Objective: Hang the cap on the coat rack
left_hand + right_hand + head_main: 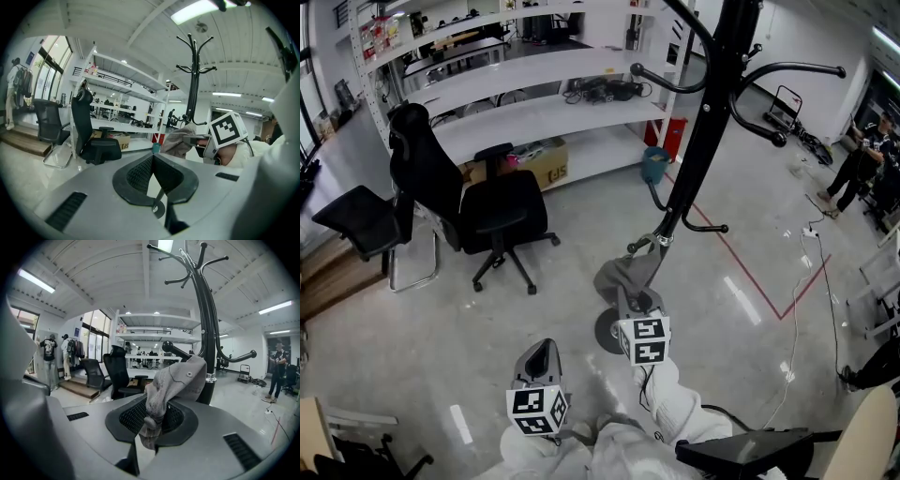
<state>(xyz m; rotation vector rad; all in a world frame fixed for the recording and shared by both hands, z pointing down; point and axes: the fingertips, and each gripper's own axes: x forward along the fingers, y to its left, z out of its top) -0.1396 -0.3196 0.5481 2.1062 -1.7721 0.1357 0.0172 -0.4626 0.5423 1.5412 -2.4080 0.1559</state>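
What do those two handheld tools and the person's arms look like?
The left gripper and right gripper have grey plastic bodies with black, mesh-textured fingers. Each carries a white cube printed with black square markers. The person wears white sleeves.
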